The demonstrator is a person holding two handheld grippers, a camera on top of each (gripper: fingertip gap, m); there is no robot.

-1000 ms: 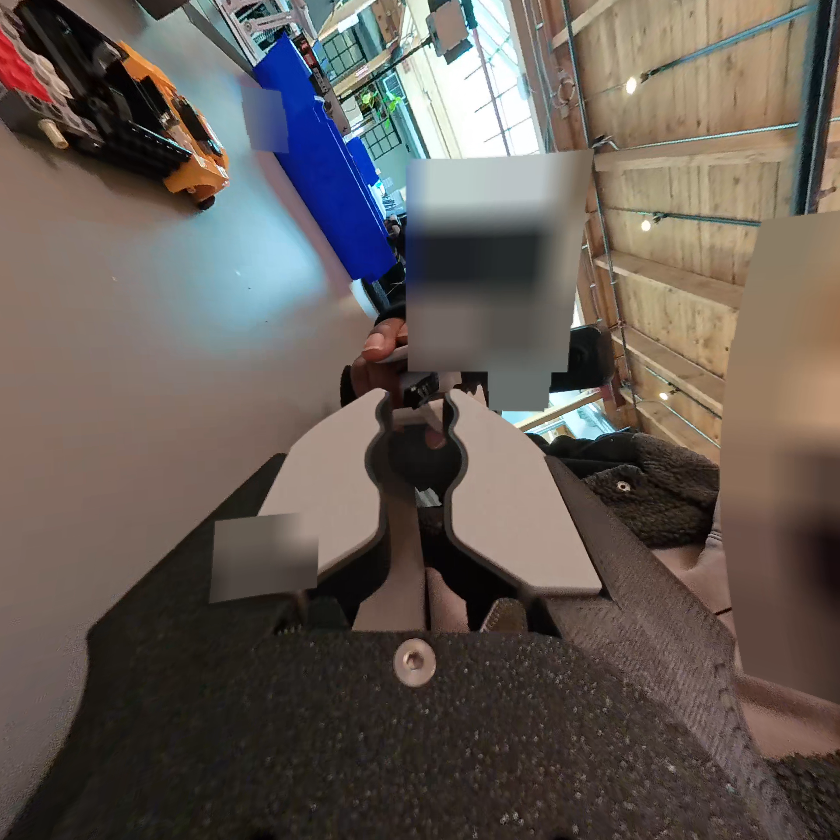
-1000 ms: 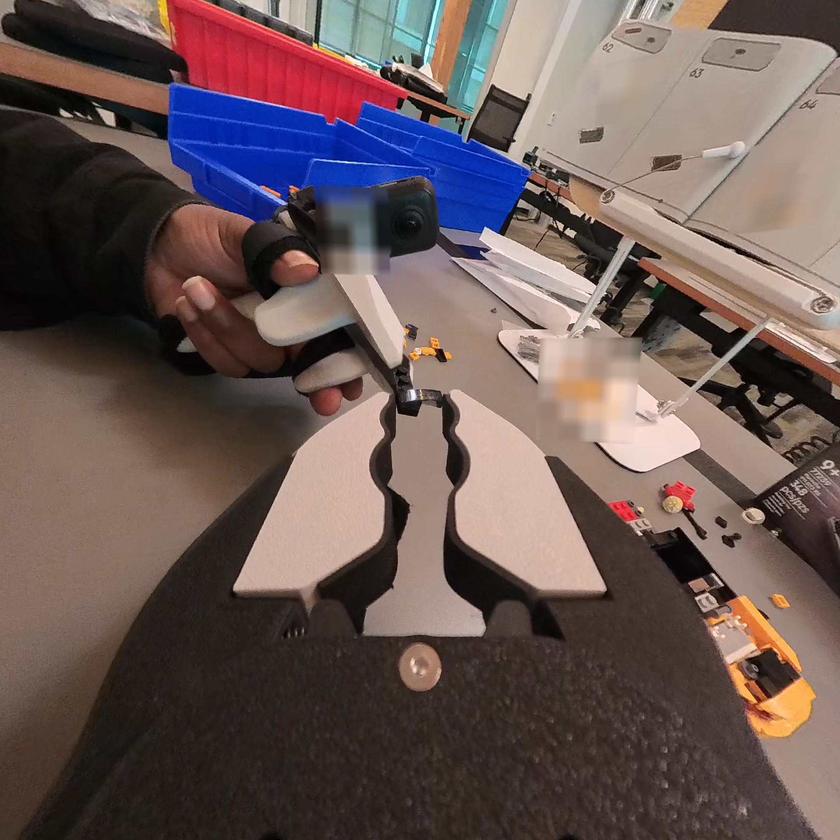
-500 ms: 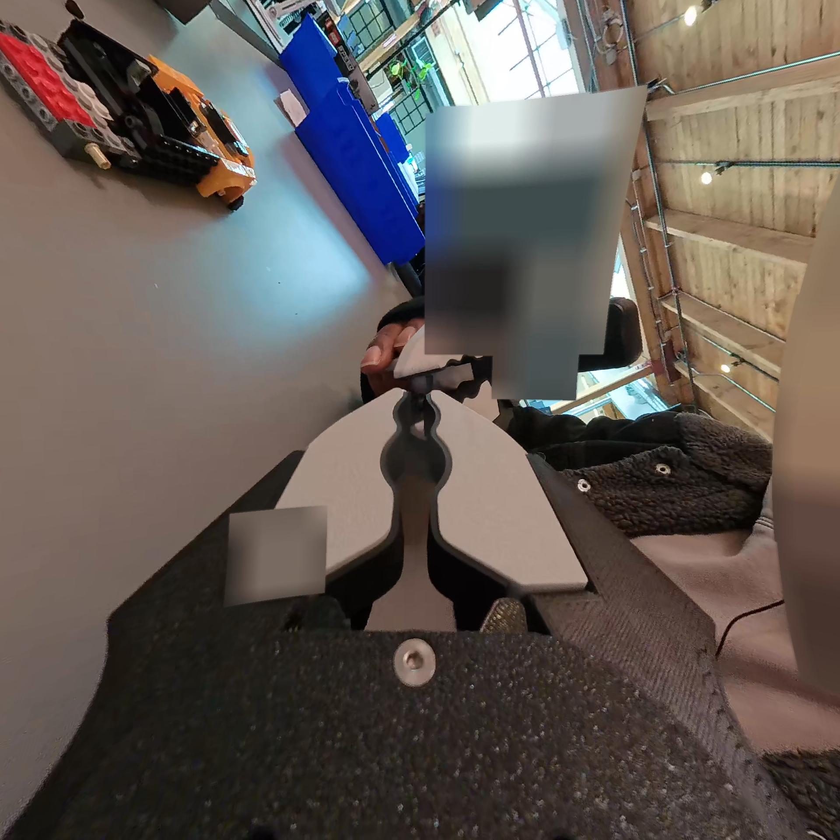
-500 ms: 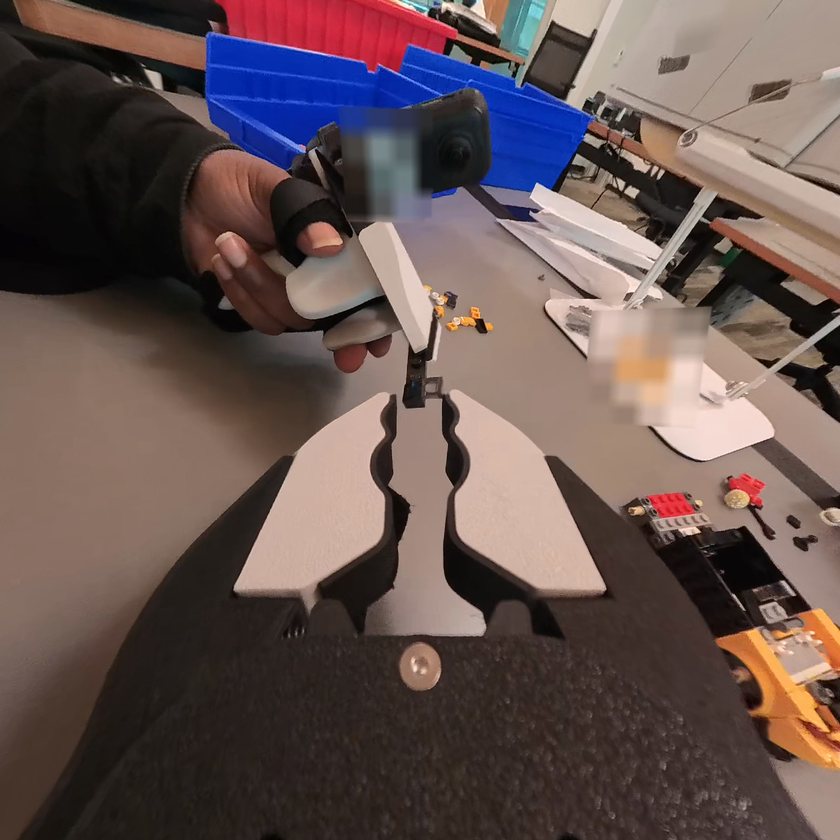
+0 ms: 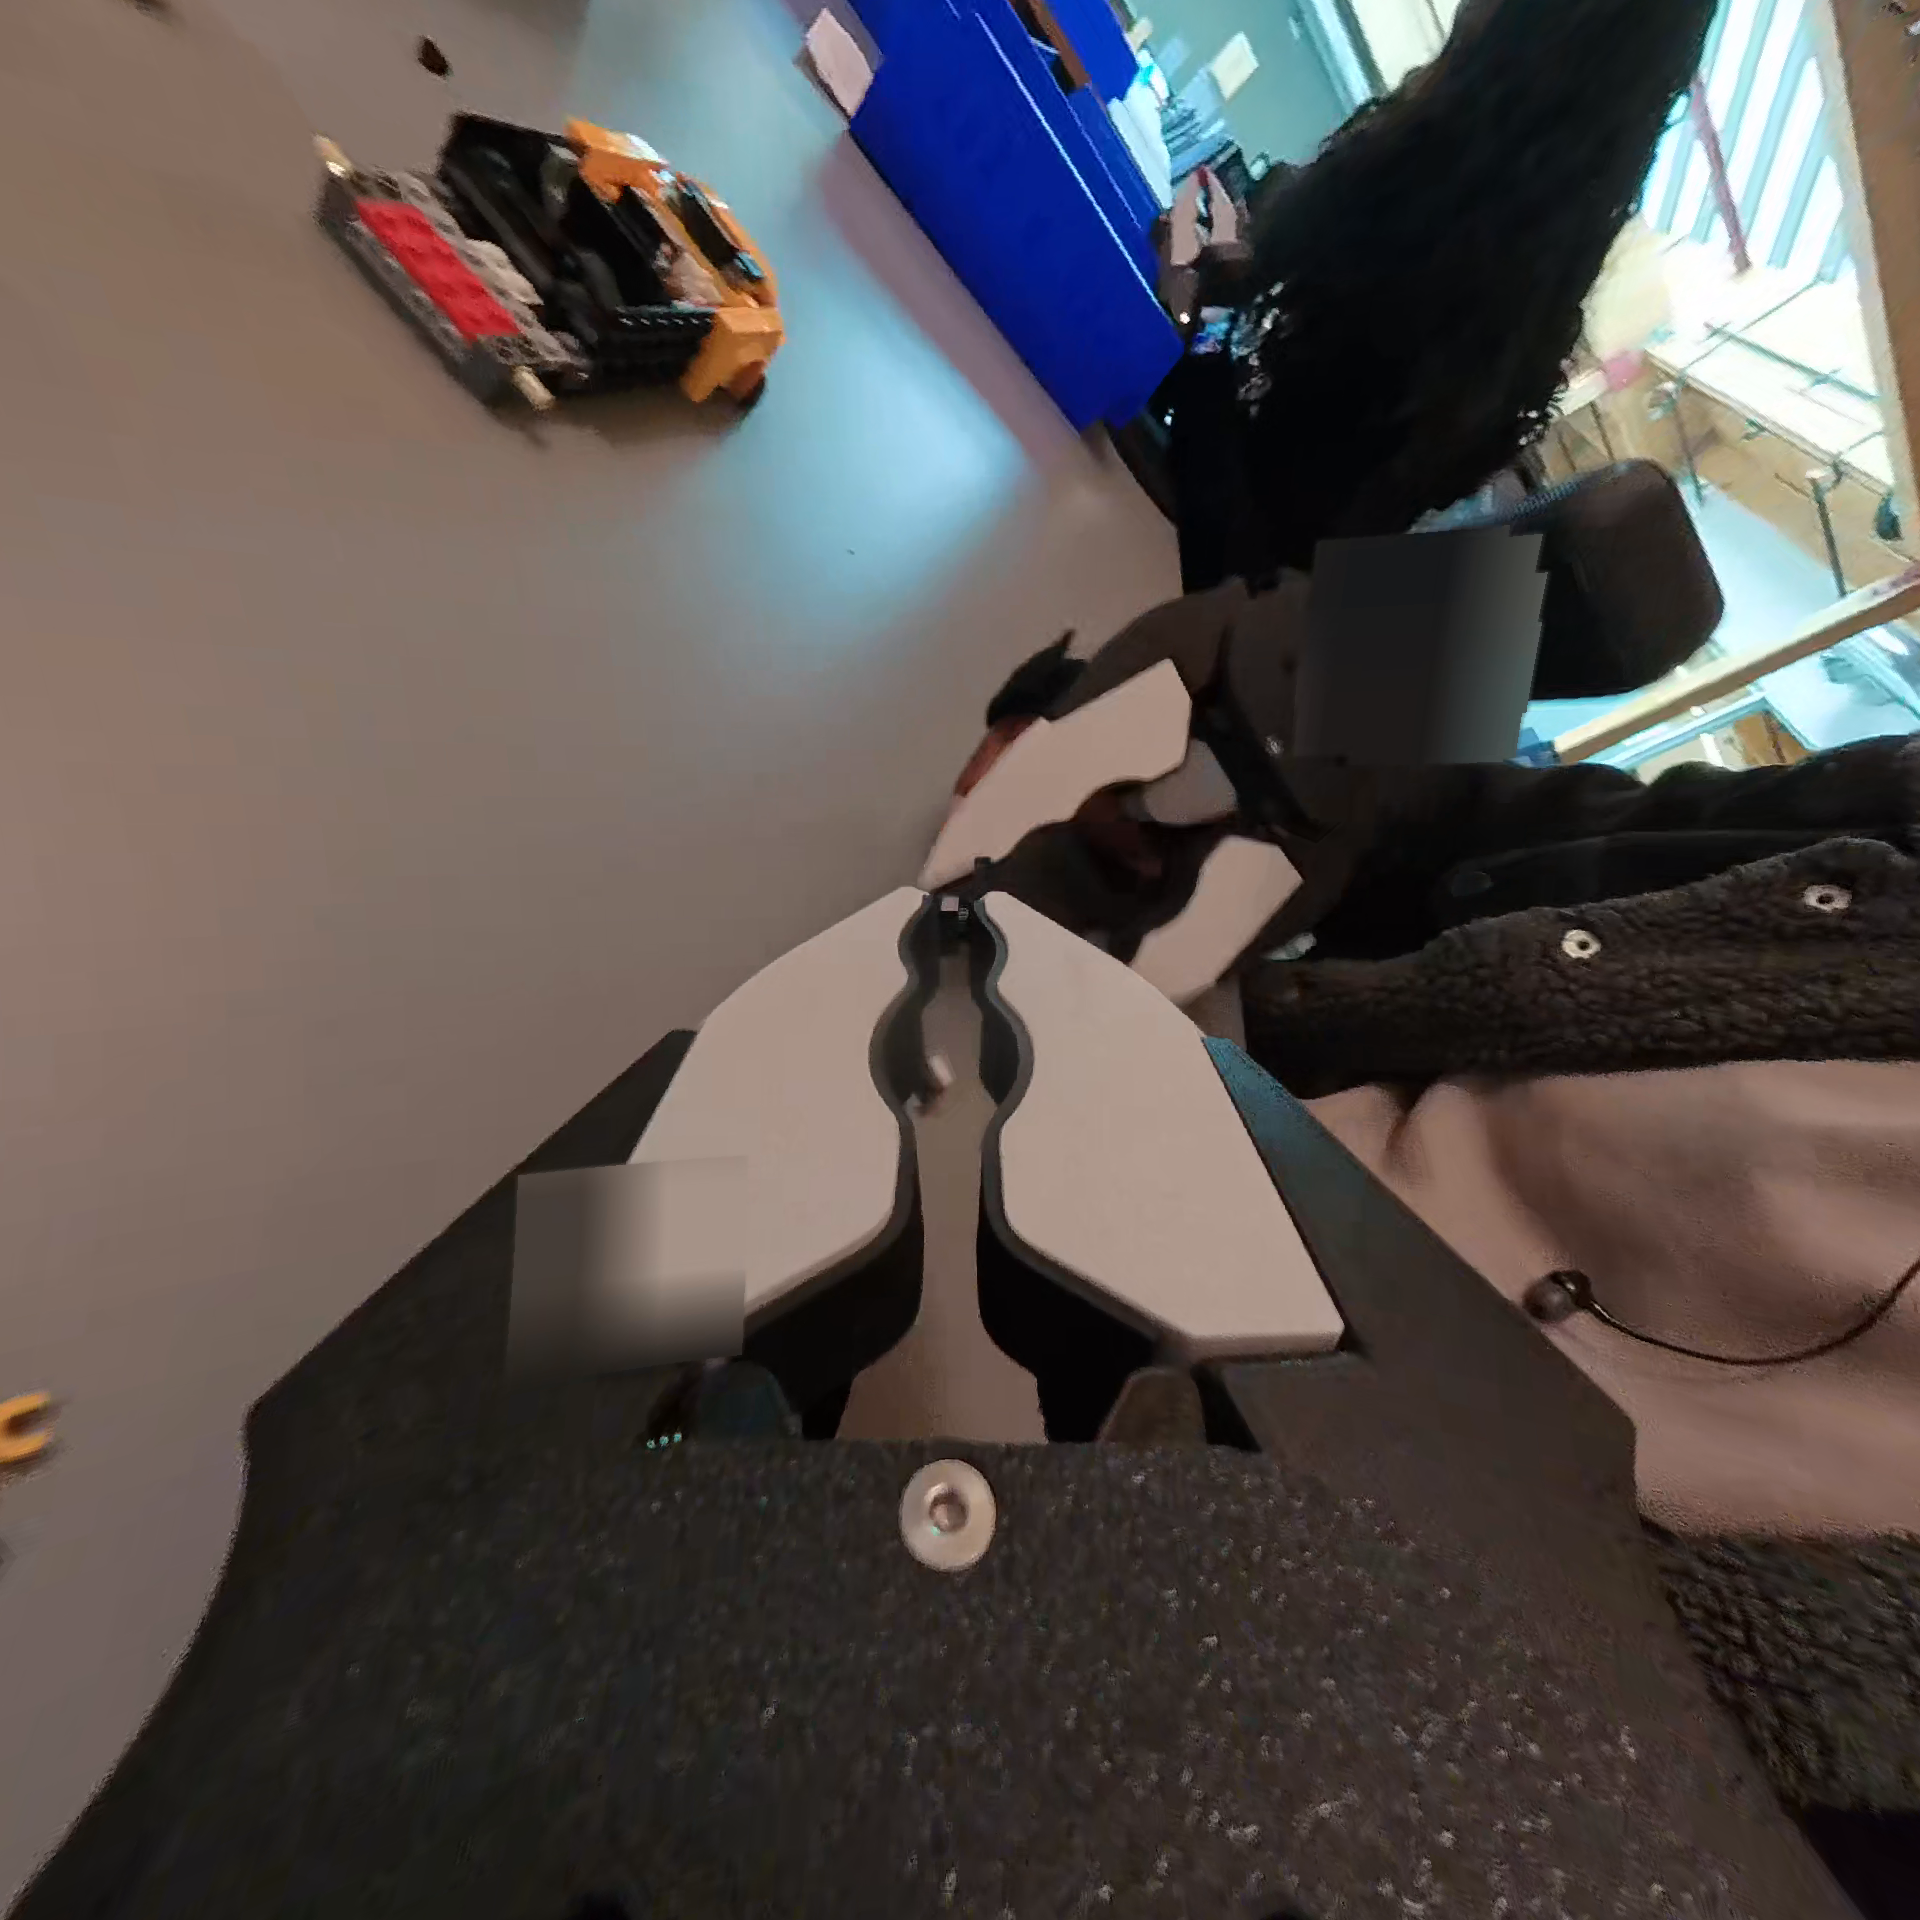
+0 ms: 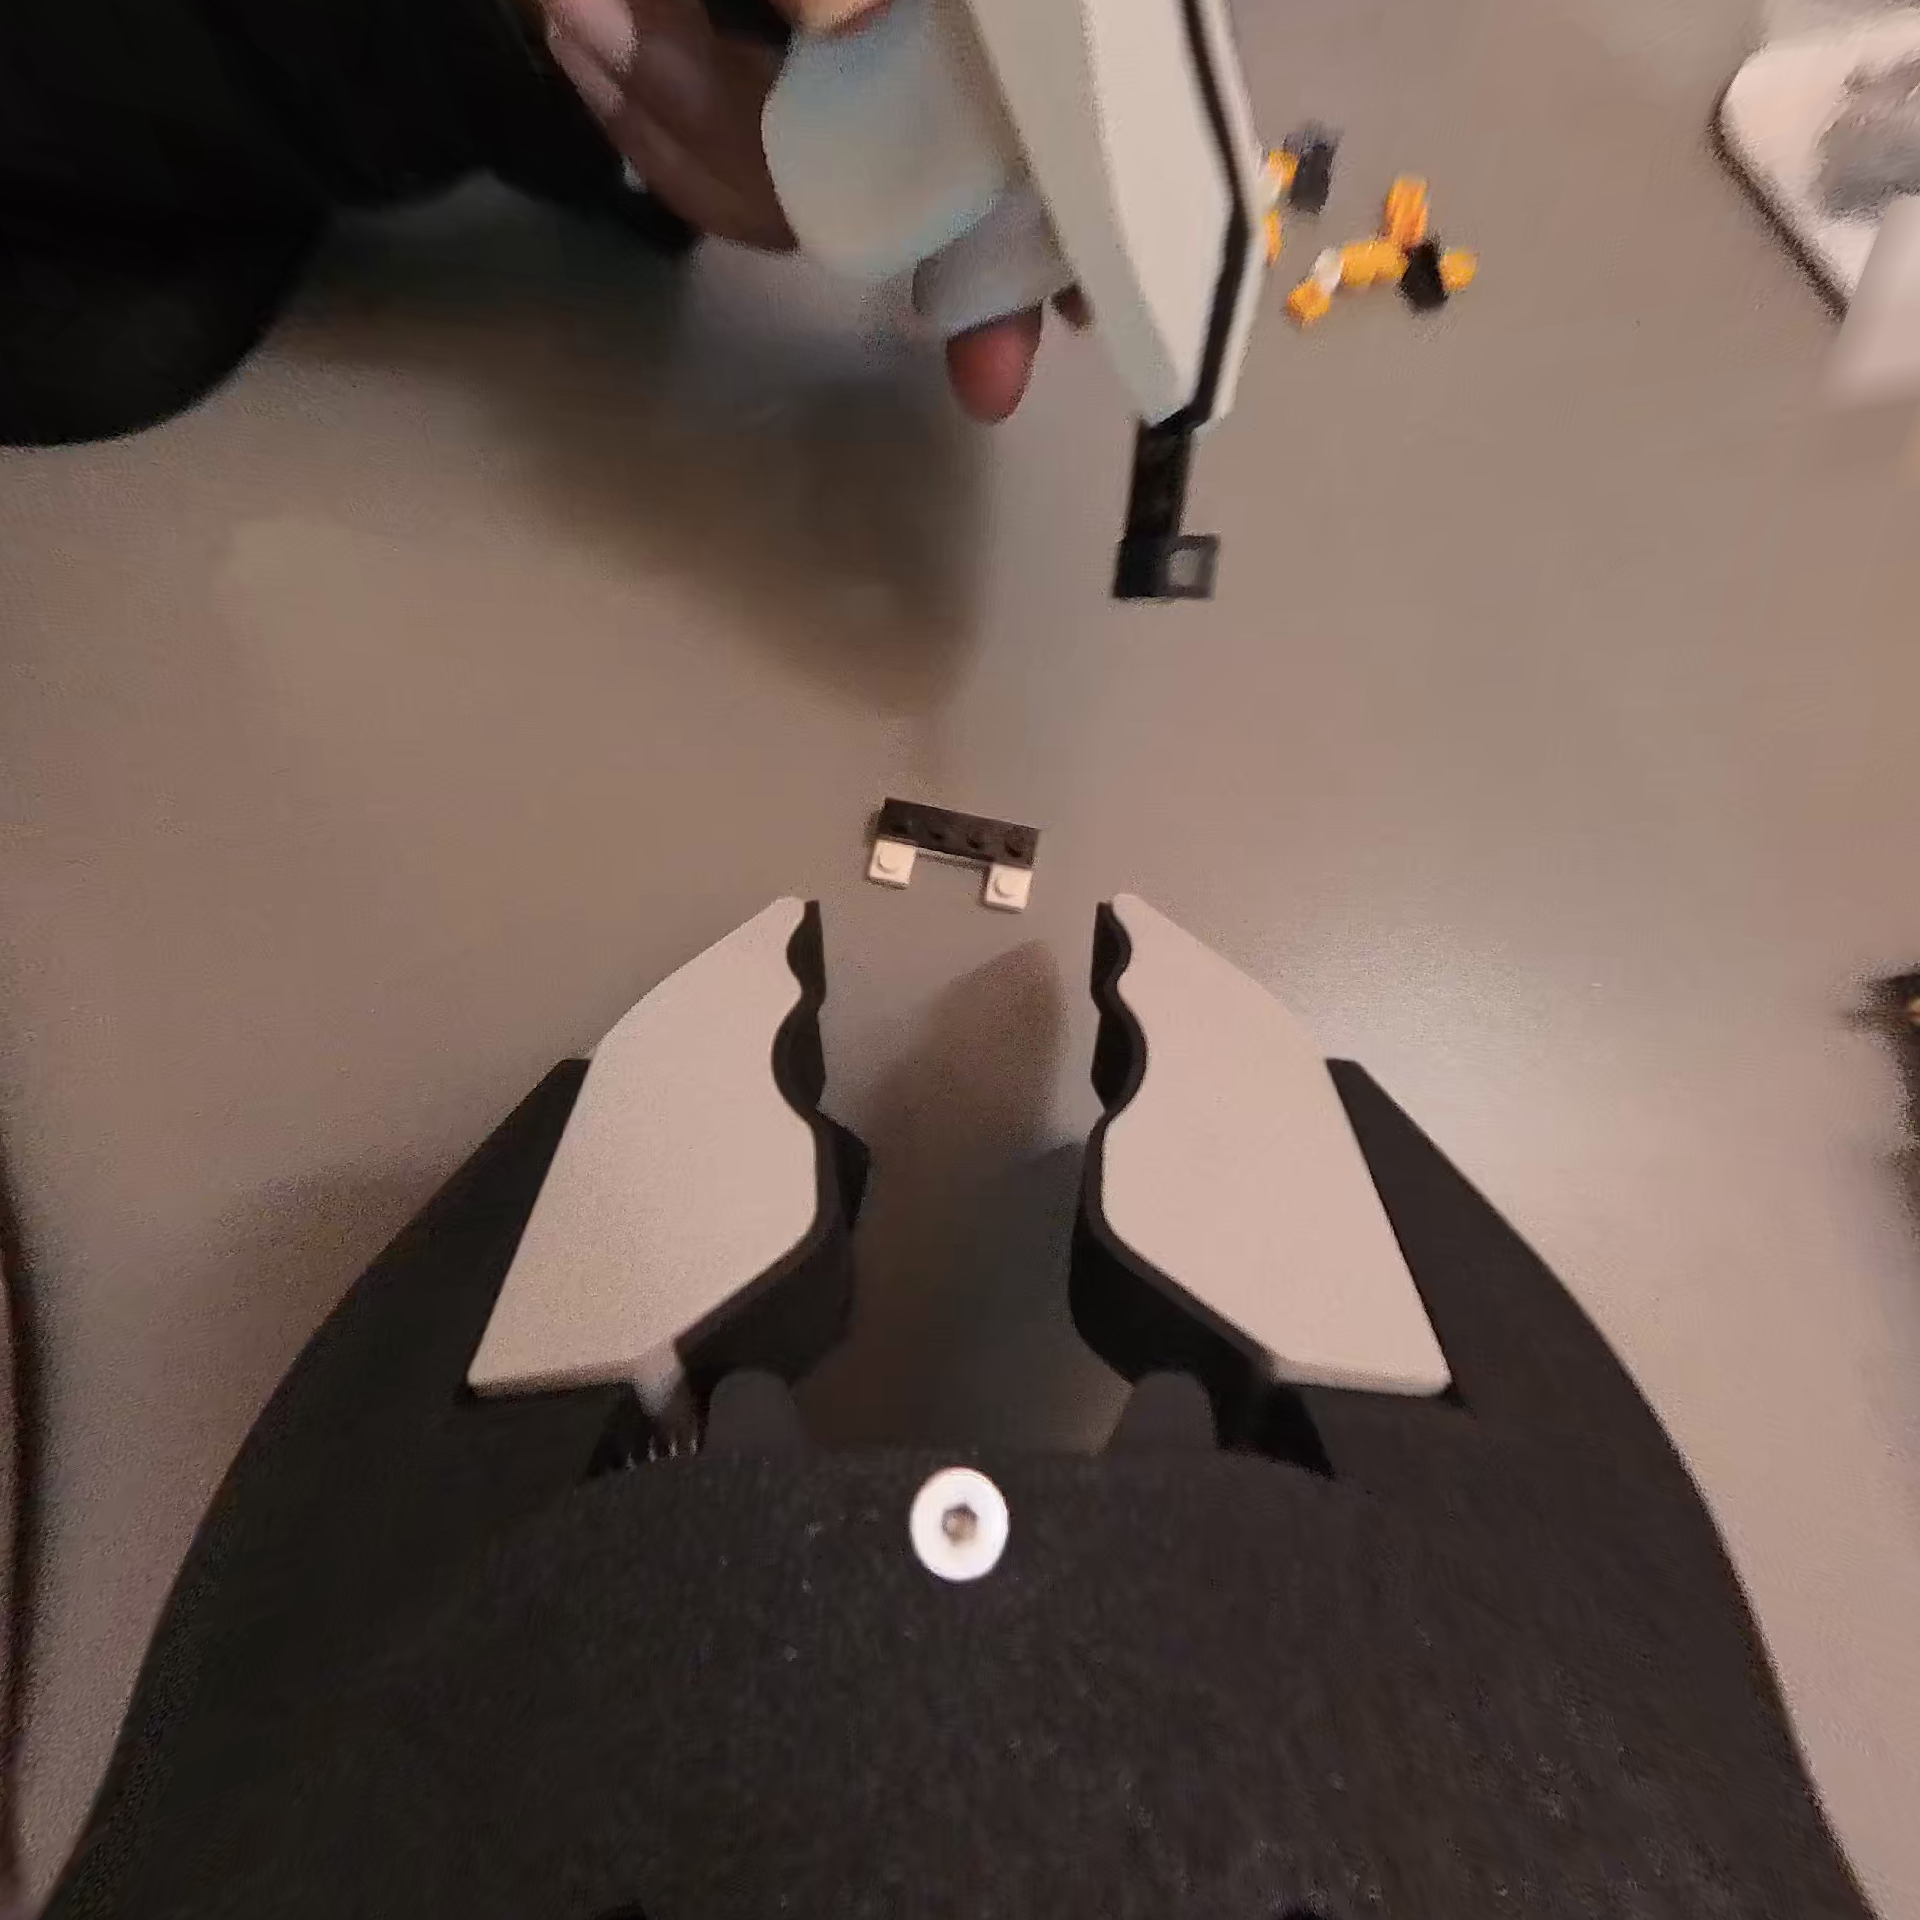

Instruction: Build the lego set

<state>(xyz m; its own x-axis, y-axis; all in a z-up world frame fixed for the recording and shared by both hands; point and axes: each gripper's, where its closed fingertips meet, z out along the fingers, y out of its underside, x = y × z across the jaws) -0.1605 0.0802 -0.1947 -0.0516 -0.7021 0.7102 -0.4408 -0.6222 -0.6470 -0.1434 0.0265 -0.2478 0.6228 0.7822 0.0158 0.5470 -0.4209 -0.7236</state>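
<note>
The left gripper (image 6: 1179, 410) pinches a narrow black lego piece (image 6: 1162, 520) by its upper end. In the right wrist view the piece hangs lengthwise below the fingertips, its long axis running toward the tabletop (image 6: 520, 675), with a small square loop at the free lower end. In the left wrist view the same gripper (image 5: 951, 906) has its jaws nearly together on that dark piece (image 5: 954, 914).

The right gripper (image 6: 951, 909) is spread wide and holds nothing. Just ahead of its tips lies a small black plate (image 6: 954, 854) flat on the tabletop, its long axis crosswise to the gripper, with a white stud piece under each end on the near side. It sits apart from both fingers, and nothing lies between it and them.

Farther off, beside the left gripper, a scatter of small orange and black pieces (image 6: 1371, 249) lies loose. In the left wrist view a partly built model (image 5: 561, 260) in orange, black, grey and red stands well apart on the tabletop, and blue bins (image 5: 1018, 208) line the far edge; what they hold cannot be seen. A dark fleece jacket (image 5: 1621, 966) is close at the side.
</note>
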